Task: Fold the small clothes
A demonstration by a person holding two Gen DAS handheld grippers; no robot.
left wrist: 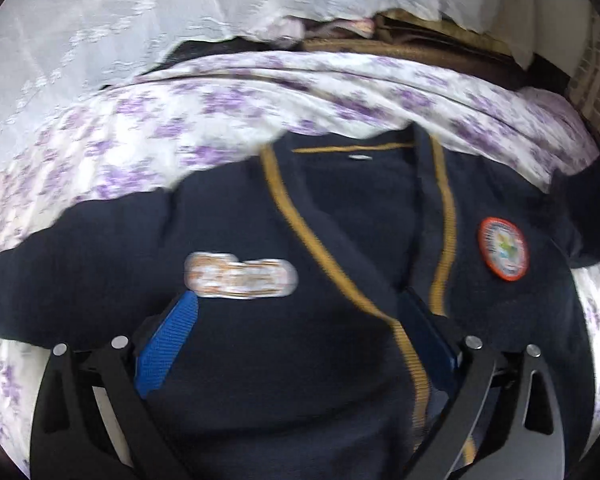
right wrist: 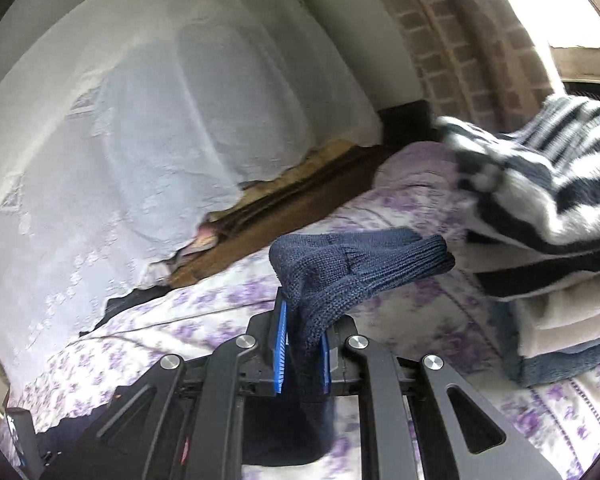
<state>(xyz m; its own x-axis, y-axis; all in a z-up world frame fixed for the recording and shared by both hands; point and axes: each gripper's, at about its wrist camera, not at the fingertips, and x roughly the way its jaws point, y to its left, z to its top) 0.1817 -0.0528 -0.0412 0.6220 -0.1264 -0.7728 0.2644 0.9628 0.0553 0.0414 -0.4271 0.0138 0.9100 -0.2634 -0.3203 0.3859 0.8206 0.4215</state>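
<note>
sleeve (right wrist: 360,268) pinched between right fingers (right wrist: 280,344)

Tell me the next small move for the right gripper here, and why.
Probably carry the navy sleeve across and lay it over the cardigan chest. The right gripper is shut on the sleeve, lifted off the floral sheet, while the cardigan lies flat, front up. The left gripper is open above the cardigan, holding nothing, so the sleeve fold looks next.

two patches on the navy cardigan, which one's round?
The orange-rimmed badge on the navy cardigan, right of the gold-trimmed opening in the left wrist view. The other patch, left of the opening, is a long whitish oblong.
</note>
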